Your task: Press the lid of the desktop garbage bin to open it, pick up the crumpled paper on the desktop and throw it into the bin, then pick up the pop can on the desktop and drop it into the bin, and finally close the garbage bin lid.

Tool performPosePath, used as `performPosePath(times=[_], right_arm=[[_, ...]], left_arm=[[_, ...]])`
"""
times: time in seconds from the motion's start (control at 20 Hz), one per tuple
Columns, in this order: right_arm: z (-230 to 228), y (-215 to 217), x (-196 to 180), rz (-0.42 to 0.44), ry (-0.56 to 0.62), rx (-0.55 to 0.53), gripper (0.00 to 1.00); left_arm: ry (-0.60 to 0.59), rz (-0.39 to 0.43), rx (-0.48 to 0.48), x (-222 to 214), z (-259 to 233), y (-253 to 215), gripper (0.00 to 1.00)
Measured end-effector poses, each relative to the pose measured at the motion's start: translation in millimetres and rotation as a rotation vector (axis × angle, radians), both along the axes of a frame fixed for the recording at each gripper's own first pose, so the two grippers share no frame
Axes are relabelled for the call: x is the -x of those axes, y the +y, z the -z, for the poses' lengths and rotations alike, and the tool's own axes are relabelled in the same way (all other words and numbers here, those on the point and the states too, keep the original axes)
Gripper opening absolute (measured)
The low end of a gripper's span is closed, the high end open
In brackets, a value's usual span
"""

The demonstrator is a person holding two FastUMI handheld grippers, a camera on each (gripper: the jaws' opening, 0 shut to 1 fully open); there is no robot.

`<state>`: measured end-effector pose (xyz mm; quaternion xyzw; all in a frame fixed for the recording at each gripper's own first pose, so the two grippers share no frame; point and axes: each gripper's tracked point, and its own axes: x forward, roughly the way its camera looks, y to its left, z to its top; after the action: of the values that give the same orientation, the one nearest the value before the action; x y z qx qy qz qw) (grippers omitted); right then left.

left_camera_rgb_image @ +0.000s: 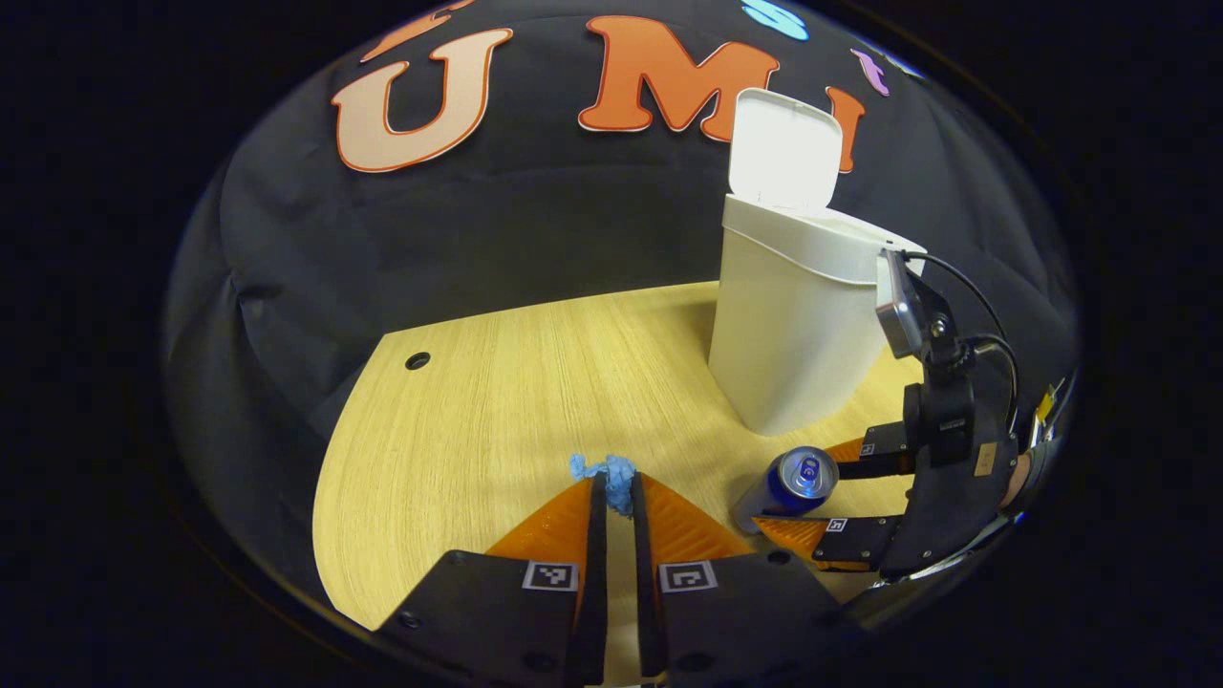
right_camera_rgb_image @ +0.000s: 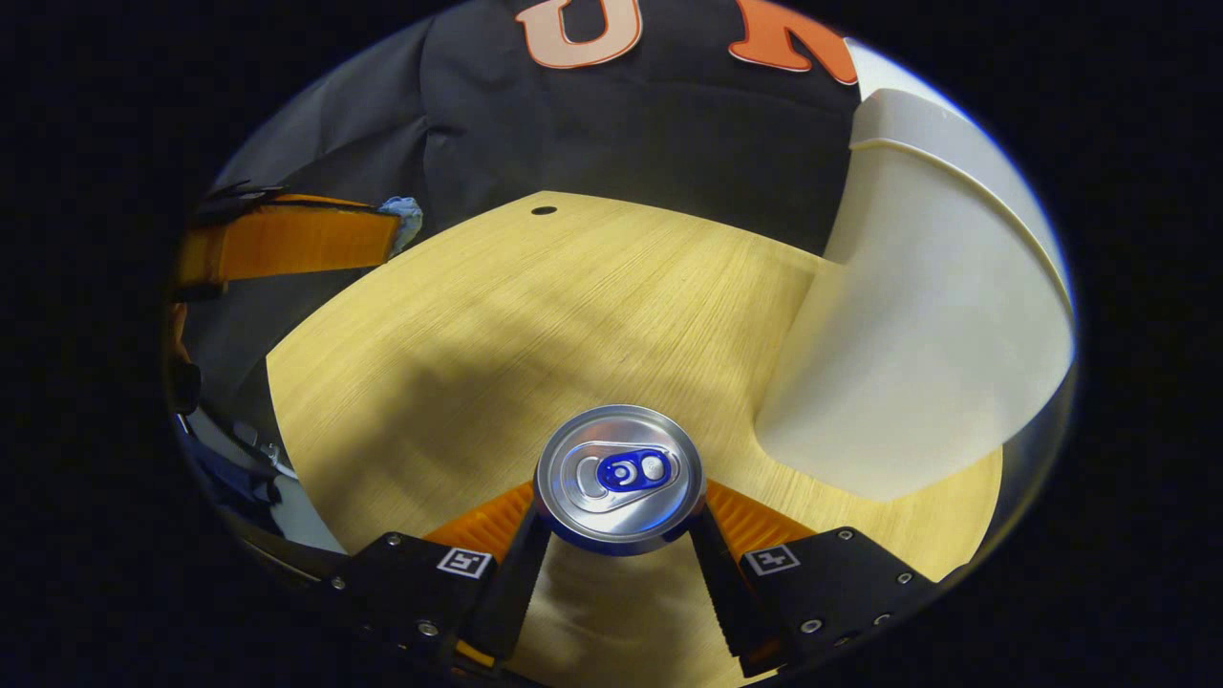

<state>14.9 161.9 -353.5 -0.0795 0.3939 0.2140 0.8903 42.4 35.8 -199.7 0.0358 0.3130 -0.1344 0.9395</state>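
Note:
My left gripper (left_camera_rgb_image: 616, 485) is shut on the blue crumpled paper (left_camera_rgb_image: 611, 476), which sticks out past the fingertips above the wooden desktop (left_camera_rgb_image: 478, 420). In the right gripper view the same paper (right_camera_rgb_image: 402, 216) sits at the tip of the left gripper's finger (right_camera_rgb_image: 287, 239), up off the table. The blue pop can (right_camera_rgb_image: 619, 476), silver top toward the camera, is clamped between the fingers of my right gripper (right_camera_rgb_image: 619, 511). From the left gripper view the can (left_camera_rgb_image: 795, 483) is tilted in the right gripper (left_camera_rgb_image: 810, 495), just in front of the white bin (left_camera_rgb_image: 793, 325). The bin lid (left_camera_rgb_image: 785, 148) stands open.
The bin (right_camera_rgb_image: 917, 334) rises close on the right of the can. A small round hole (left_camera_rgb_image: 418, 360) marks the desk's far left corner. A hand (left_camera_rgb_image: 1027, 473) holds the right gripper at the right edge. Black cloth walls stand behind the desk.

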Motion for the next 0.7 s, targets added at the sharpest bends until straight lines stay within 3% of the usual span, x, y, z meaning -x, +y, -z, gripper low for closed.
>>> performPosePath(times=[0.05,0.15,0.7], right_arm=[[0,-1,0,0.013,-0.005,0.000,0.81],[-2,-4,2,0.042,-0.012,-0.003,0.81],[-9,-7,-1,0.194,-0.001,-0.015,0.81]], left_arm=[[-0.012,0.007,0.007,-6,-2,1,0.22],[-0.035,0.030,0.018,-18,-6,5,0.17],[-0.149,0.122,0.064,-74,-42,1,0.17]])
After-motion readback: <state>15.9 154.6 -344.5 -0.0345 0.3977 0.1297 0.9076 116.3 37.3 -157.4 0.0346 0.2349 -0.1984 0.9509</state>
